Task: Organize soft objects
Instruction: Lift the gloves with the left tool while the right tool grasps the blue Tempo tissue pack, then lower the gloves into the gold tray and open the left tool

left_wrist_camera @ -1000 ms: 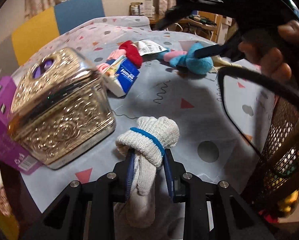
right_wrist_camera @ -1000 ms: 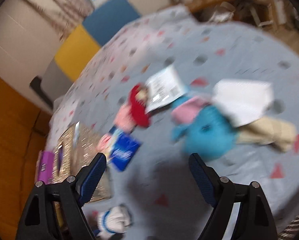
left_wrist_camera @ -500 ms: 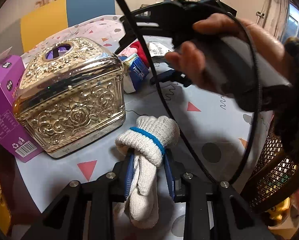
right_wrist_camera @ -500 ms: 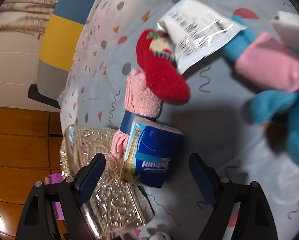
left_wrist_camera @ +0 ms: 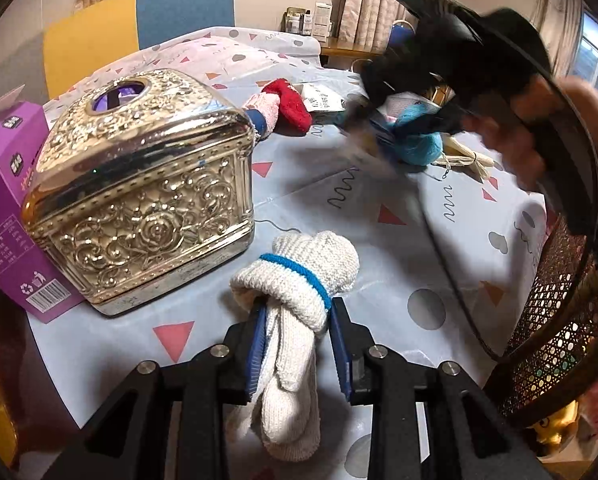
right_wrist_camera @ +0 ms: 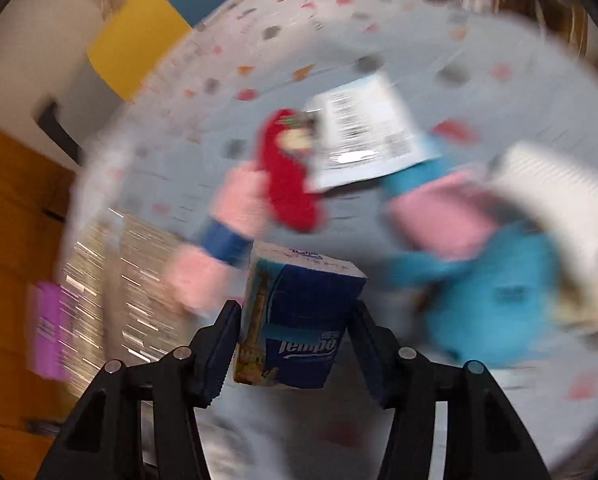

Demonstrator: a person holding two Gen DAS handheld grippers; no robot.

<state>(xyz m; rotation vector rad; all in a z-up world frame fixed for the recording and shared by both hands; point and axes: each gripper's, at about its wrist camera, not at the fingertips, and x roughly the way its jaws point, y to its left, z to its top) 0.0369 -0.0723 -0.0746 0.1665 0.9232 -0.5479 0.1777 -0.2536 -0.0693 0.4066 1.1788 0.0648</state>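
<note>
Two grippers in play. Left gripper (left_wrist_camera: 298, 344) nearest, blue pads pinched on a rolled pair of cream knit socks (left_wrist_camera: 299, 280) banded in blue, the bundle's head poking out past the fingertips, its tail hanging back between the black fingers, low over the patterned tablecloth (left_wrist_camera: 379, 184). Just to the left, standing on the cloth: an embossed gold tissue box (left_wrist_camera: 147, 184) with a purple-lined oval opening on top. Touching its far-left side, a purple carton (left_wrist_camera: 7, 168) with an open flap. Further back, past the gold box's corner: a pink sock (right_wrist_camera: 239, 200) with a navy band and a red fuzzy sock (left_wrist_camera: 287, 106), lying together. Beside these, a clear packet with a printed label (left_wrist_camera: 323, 100). Beyond mid-table, blurred: right gripper (right_wrist_camera: 295, 336), borne by a hand (left_wrist_camera: 511, 136), jaws closing with a blue Tempo tissue pack (right_wrist_camera: 299, 316) upright between the pads, both pads against its sides, though blur hides how firmly. Near it, a blue plush toy (left_wrist_camera: 419, 144) with pink parts, and a beige bundle (left_wrist_camera: 471, 160) to its right. At right edge, a woven wicker basket (left_wrist_camera: 555, 320). Far back, a yellow-and-blue headboard (left_wrist_camera: 139, 28) and curtained windows.
</note>
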